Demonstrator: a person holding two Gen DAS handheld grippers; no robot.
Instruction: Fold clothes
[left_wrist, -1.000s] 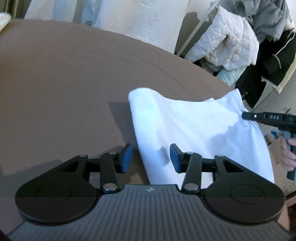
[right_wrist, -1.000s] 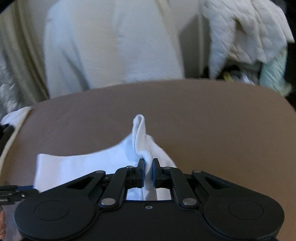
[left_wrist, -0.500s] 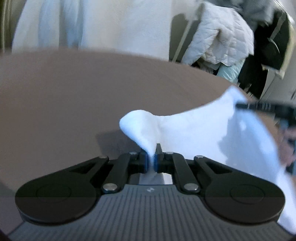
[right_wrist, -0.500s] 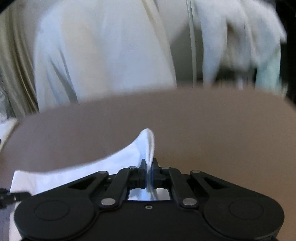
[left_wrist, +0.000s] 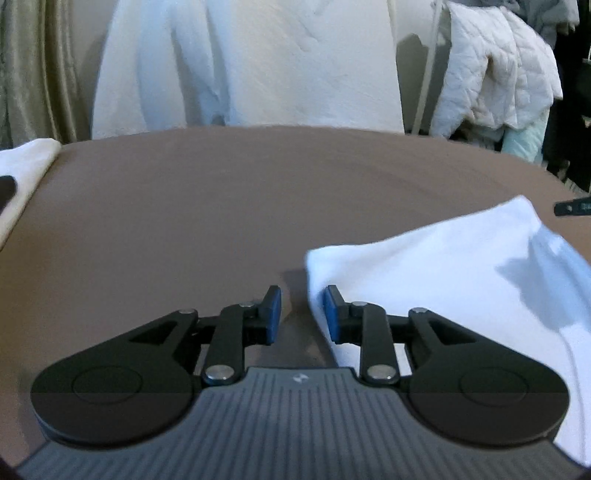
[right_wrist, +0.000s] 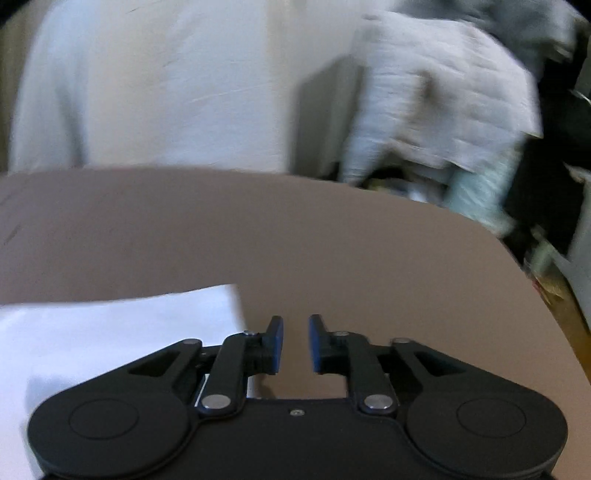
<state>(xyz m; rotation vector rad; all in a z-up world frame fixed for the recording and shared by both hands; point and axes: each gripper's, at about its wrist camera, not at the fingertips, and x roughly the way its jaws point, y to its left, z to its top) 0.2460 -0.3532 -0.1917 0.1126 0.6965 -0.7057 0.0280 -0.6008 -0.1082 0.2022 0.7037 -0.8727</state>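
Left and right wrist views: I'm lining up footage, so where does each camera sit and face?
Left wrist: behind the open left gripper, angled down across the brown table; the folded white cloth lies right of its jaws.
Right wrist: behind the open right gripper, same tilt; the cloth lies left.
Shared: cloth, table, hanging white quilted jacket. Both jaws have just opened, empty.

Both wrist views look down close, sharing brown table (left_wrist: 221, 206)

White cloth (right_wrist: 122, 325) left of parted jaws
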